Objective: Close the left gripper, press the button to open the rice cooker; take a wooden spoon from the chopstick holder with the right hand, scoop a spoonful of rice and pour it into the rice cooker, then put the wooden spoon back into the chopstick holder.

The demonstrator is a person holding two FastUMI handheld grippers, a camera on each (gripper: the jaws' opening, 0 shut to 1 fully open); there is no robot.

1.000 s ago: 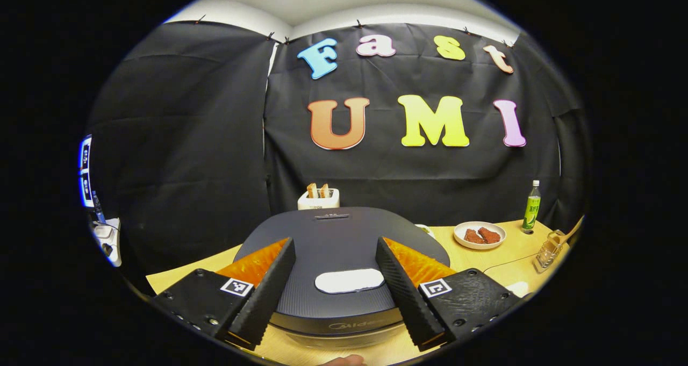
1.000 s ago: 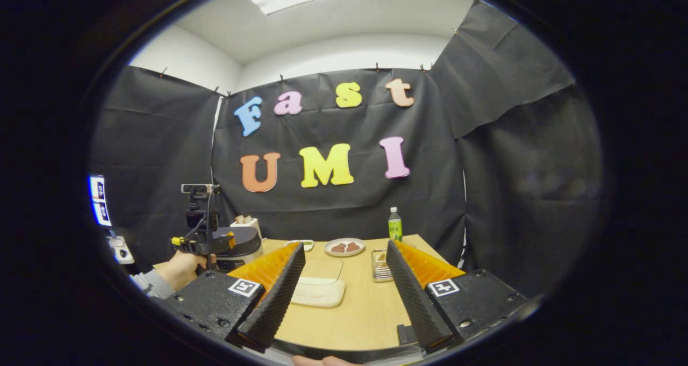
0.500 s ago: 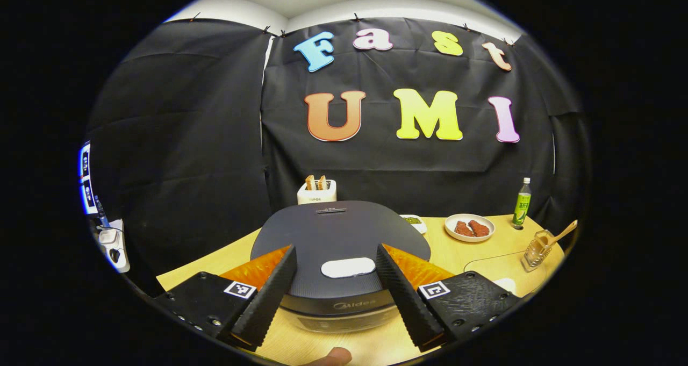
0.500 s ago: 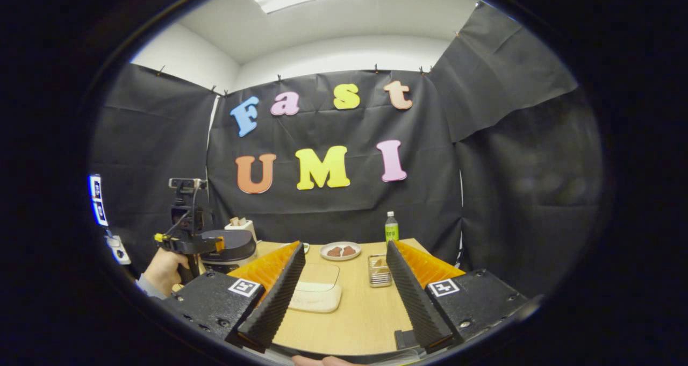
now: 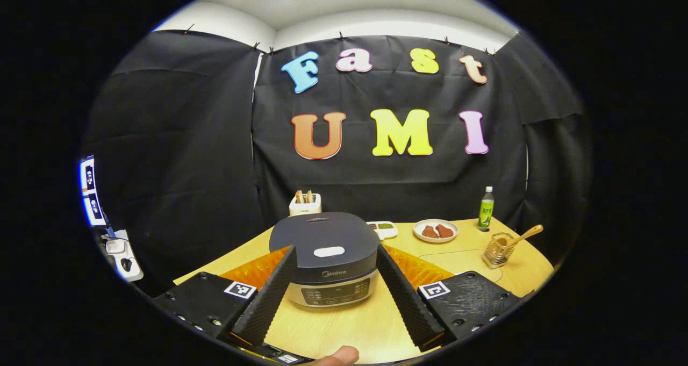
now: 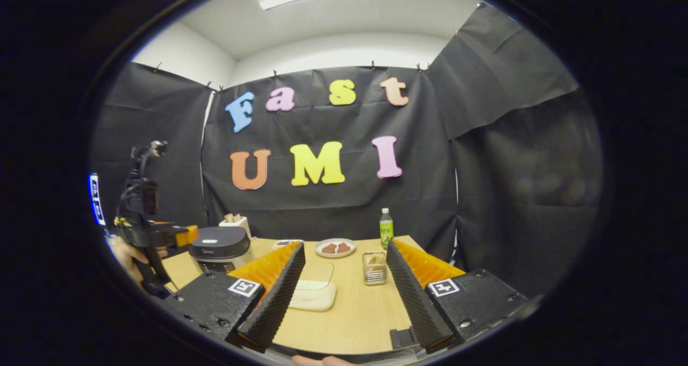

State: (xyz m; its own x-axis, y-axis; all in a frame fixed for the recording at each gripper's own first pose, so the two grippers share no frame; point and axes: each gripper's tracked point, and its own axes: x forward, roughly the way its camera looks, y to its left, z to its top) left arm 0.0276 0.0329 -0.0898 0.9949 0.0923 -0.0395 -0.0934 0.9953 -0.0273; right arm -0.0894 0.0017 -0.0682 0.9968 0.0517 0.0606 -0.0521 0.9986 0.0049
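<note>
Hovering low in the frame with fingers spread, the left gripper (image 5: 333,312) frames the lidded rice cooker (image 5: 324,256) at centre; pressing its white button (image 5: 329,251) while spread could miss. The right gripper (image 6: 344,317) is also spread. The wooden spoon (image 5: 520,235) leans in its chopstick holder (image 5: 496,250), right, on the wooden table (image 5: 457,258) before black cloth.

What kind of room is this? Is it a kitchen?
Probably a pretend kitchen set up in a booth: a table with a rice cooker, a toaster and a plate of food, with black cloth walls behind.
</note>
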